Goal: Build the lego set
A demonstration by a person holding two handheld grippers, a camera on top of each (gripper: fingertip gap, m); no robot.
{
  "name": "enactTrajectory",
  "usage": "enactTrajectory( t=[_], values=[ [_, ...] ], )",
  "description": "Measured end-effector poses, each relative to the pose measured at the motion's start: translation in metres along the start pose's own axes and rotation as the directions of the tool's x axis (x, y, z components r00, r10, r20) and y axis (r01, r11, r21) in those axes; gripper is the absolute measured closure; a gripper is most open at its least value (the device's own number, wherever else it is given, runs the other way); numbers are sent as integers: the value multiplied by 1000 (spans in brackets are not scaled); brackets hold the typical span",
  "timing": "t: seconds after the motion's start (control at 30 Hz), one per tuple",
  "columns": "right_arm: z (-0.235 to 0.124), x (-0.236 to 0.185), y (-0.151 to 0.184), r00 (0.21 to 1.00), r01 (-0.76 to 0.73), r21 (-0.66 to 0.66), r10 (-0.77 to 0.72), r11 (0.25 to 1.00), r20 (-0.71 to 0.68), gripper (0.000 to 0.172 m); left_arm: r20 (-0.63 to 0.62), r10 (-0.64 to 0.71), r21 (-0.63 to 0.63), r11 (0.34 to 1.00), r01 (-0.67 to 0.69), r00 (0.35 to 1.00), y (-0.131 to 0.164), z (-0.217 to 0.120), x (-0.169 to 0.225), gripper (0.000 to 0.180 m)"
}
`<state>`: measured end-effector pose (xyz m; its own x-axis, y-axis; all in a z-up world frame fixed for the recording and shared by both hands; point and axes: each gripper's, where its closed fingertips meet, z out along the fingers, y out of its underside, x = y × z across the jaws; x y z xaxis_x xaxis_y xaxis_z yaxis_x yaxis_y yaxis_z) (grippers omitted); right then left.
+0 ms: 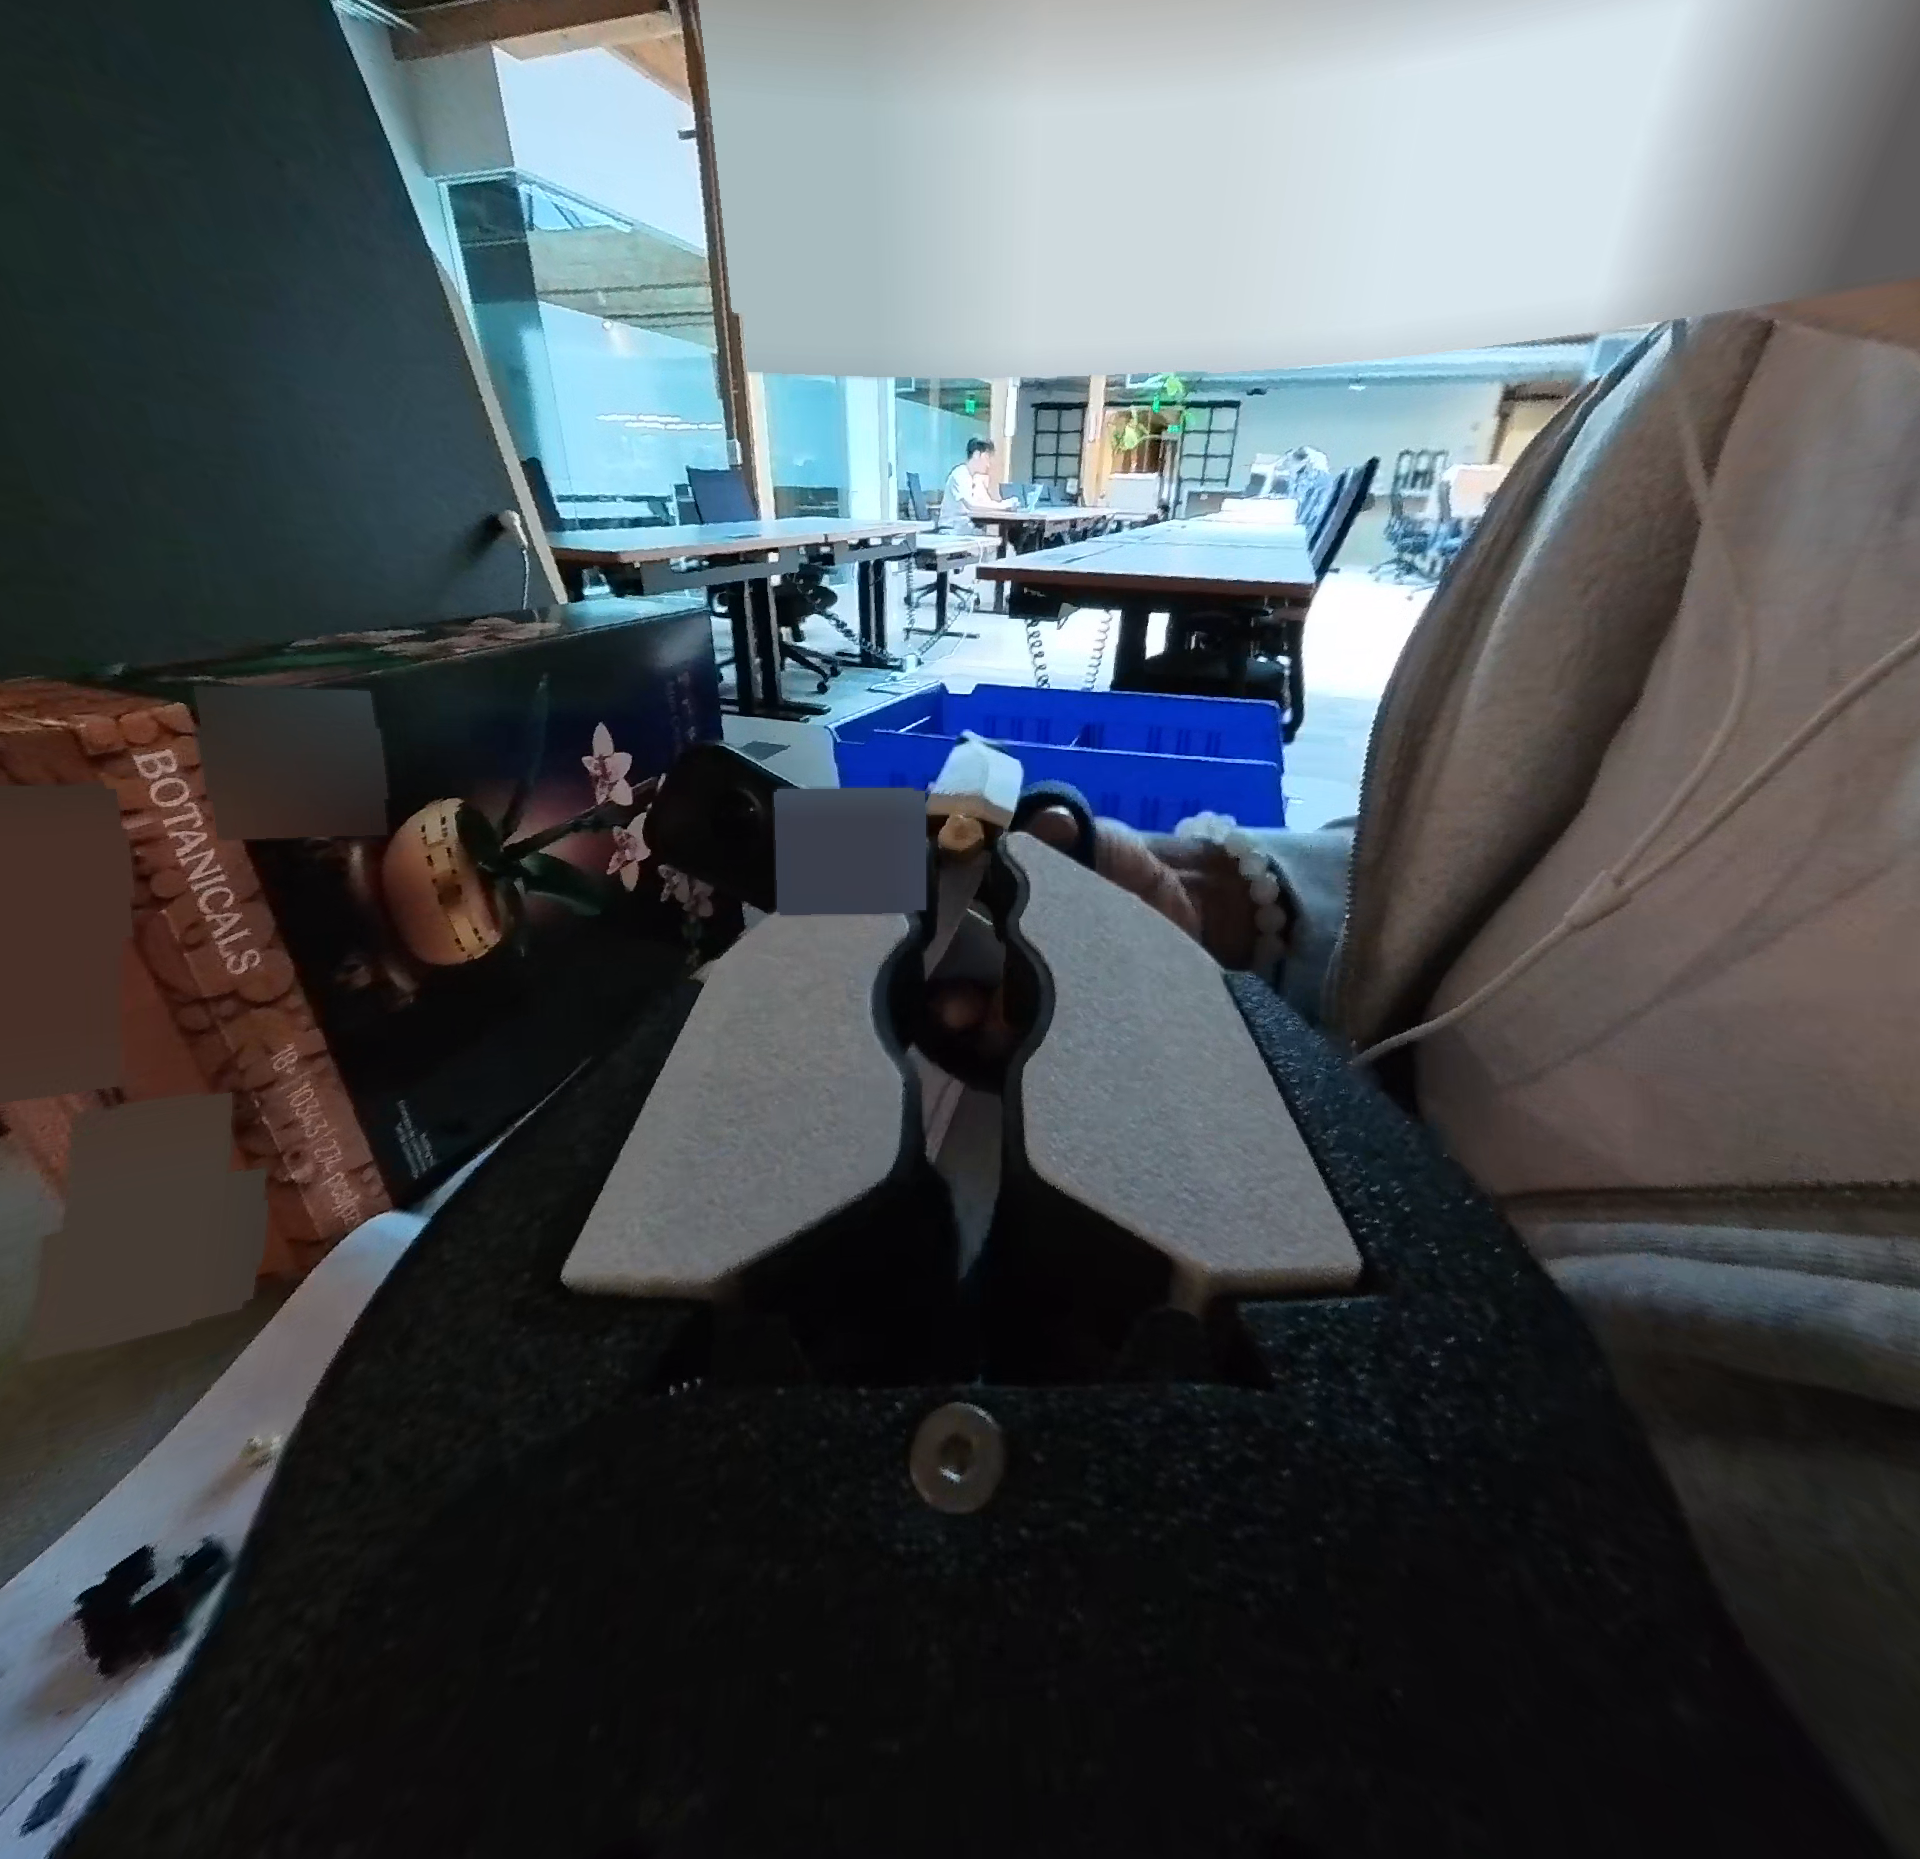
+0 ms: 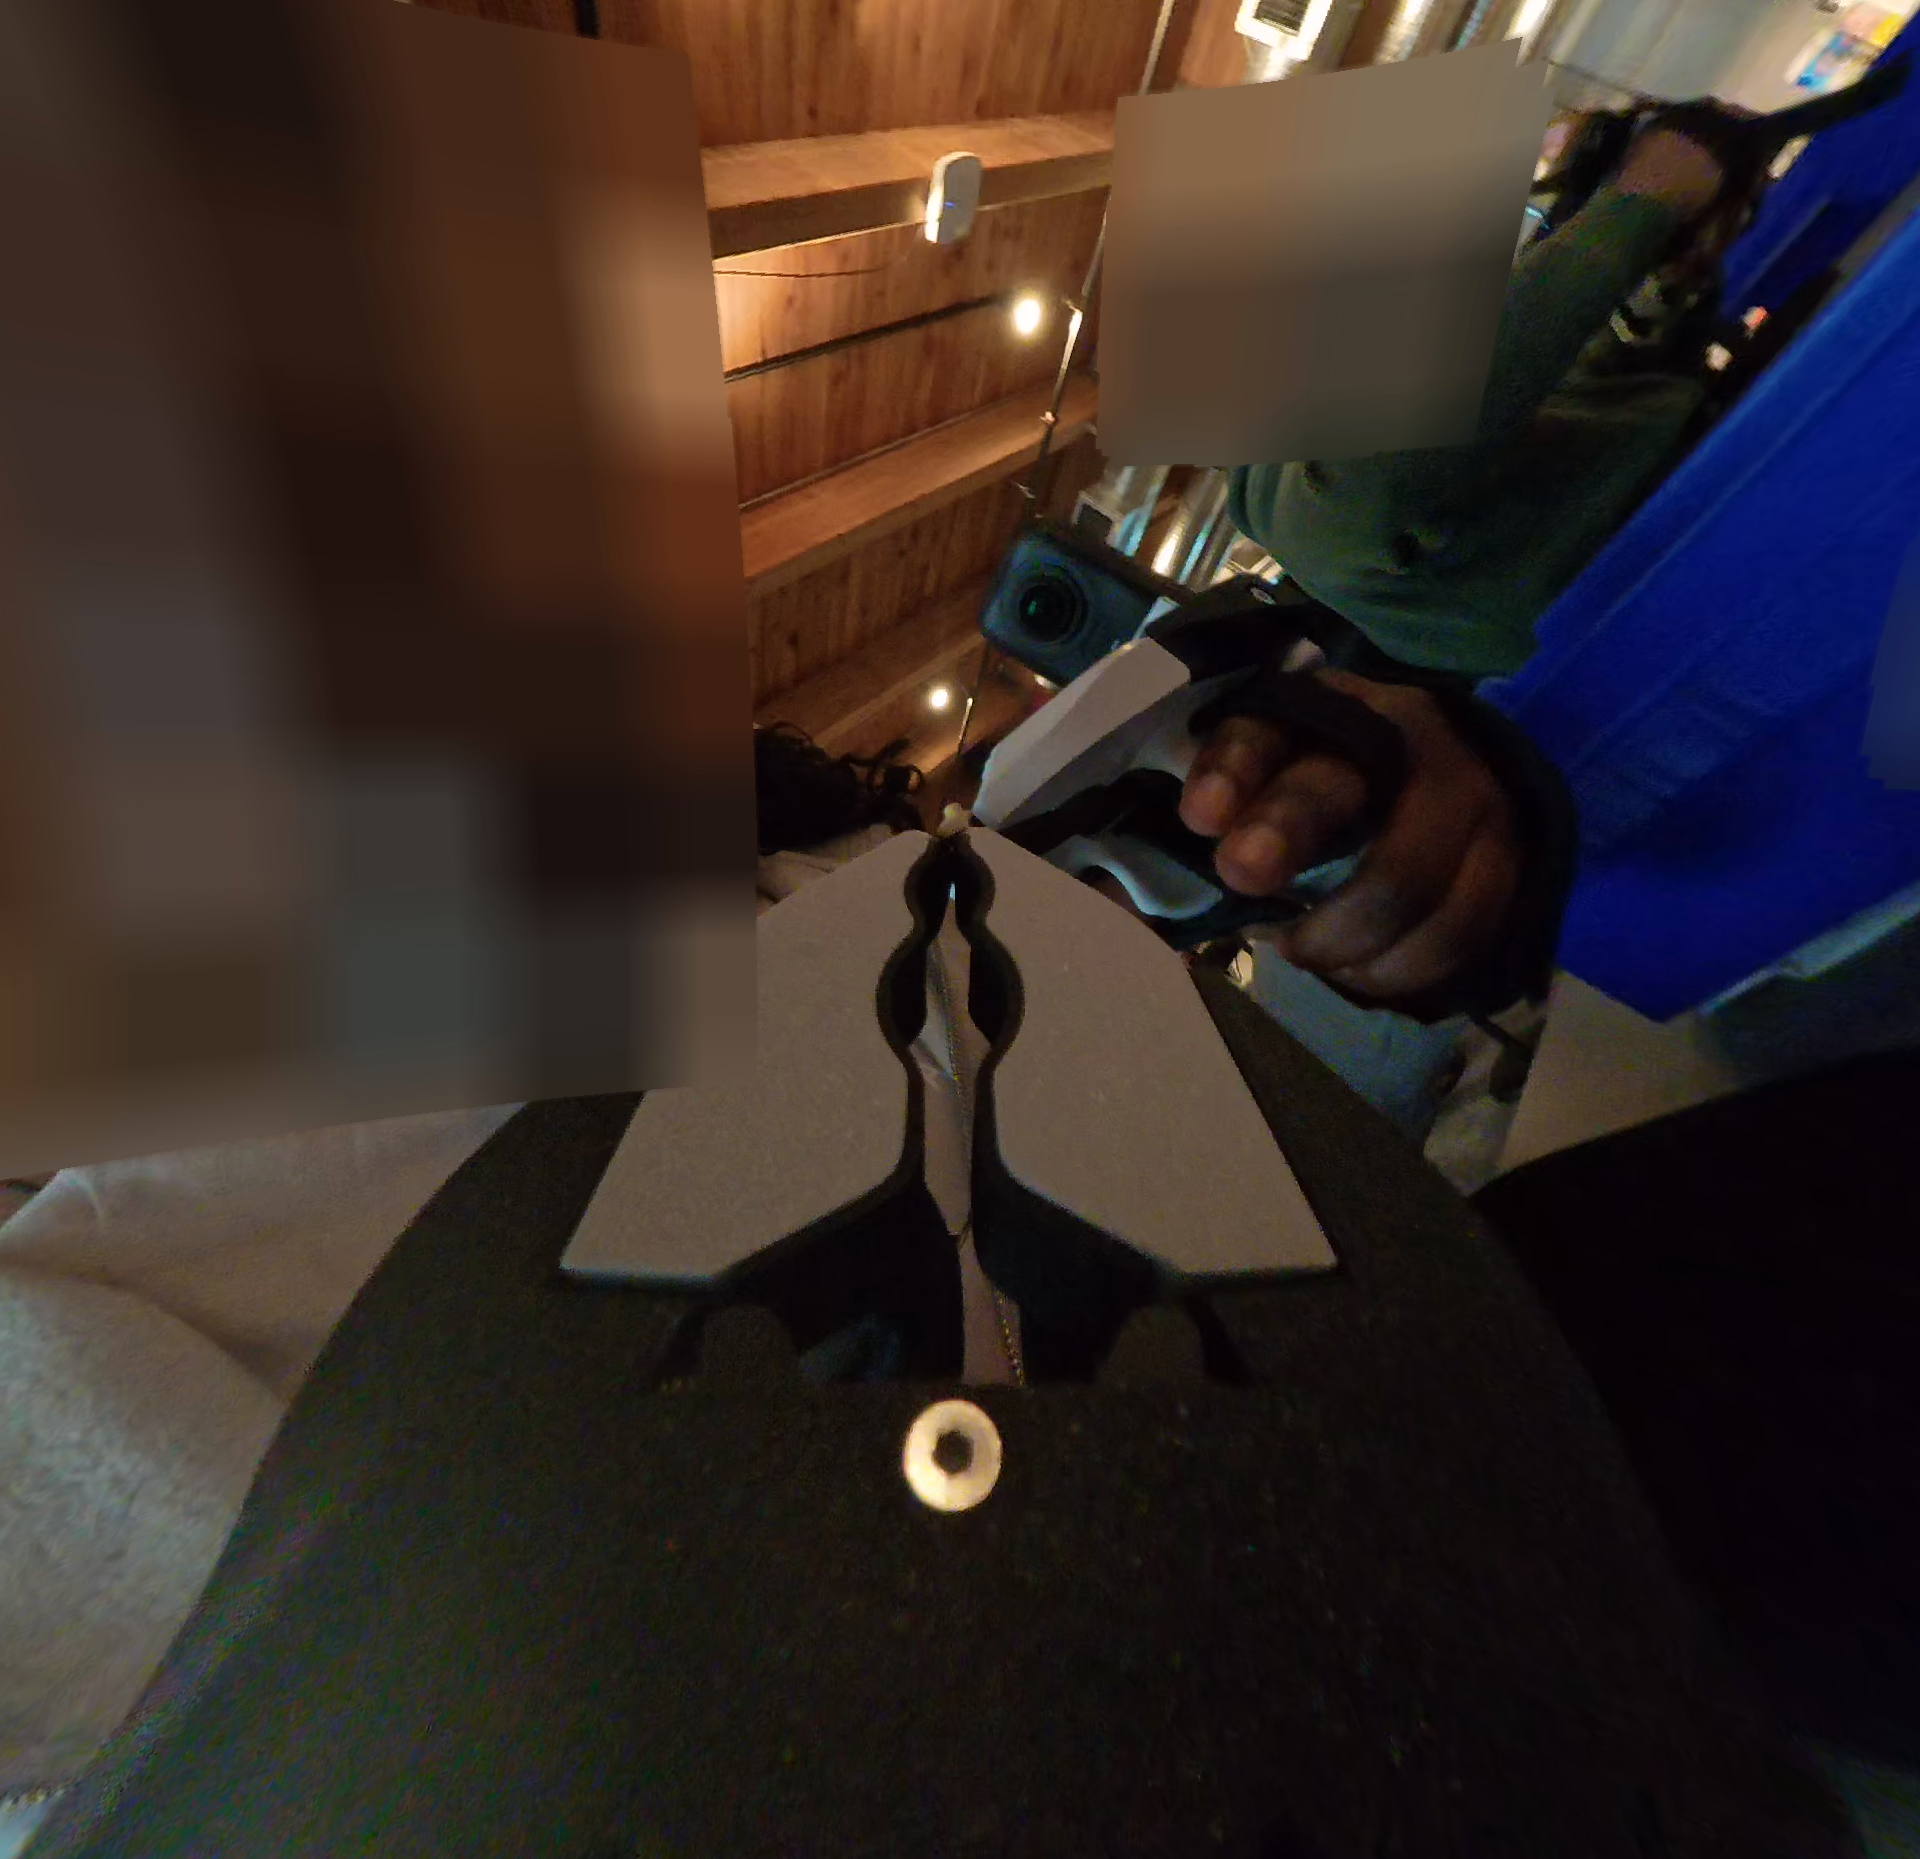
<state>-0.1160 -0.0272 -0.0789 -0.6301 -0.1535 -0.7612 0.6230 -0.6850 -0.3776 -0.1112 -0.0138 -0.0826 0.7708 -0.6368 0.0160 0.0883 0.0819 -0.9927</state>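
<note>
Fingers of the left gripper (image 1: 961,853) sit close together in the left wrist view, with only a thin gap. They close around a small tan piece (image 1: 958,835) at their very tips. A flat patch hides the tip of one finger, so only the other finger shows beside the piece. The white tip of the right gripper (image 1: 977,775) sits right on top of the tan piece and touches it. A hand (image 1: 1143,874) with a white bead bracelet (image 1: 1236,874) is just to the right of the piece. A blue bin (image 1: 1060,760) stands behind the piece. A dark box with flower pictures (image 1: 436,874) stands to the left of it. A beige hoodie (image 1: 1662,770) fills the space far to the right of it.

In the right wrist view, the right gripper's (image 2: 953,853) fingers are pressed together. The small tan piece (image 2: 953,822) looks pale here and sits right at their tips. I cannot tell if they pinch it. The left gripper's (image 2: 1081,729) white fingers reach in from the right of the piece and stop just beside it. A hand (image 2: 1382,822) squeezes that gripper's black handle. A camera (image 2: 1049,604) sits above the piece, and a wooden ceiling (image 2: 883,407) with small lights is behind it.
</note>
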Motion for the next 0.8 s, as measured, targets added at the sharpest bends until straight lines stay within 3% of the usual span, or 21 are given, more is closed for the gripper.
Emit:
enactTrajectory(
  t=[0.4, 0.7, 0.8],
  values=[
    [-28, 29, 1, 975, -93, 26, 97, 995, -202, 170, 100, 52, -179, 983, -33, 994, 37, 4, -14, 173],
    [-60, 58, -3, 866, -11, -54, -17, 998, -501, 166, 234, 94, -251, 967, -34, 968, 66, 2, -30, 175],
    [-61, 59, -1, 850, -6, -101, -48, 995, -525, 167, 240, 81, -256, 966, -17, 967, 71, 0, -32, 175]
  ],
)
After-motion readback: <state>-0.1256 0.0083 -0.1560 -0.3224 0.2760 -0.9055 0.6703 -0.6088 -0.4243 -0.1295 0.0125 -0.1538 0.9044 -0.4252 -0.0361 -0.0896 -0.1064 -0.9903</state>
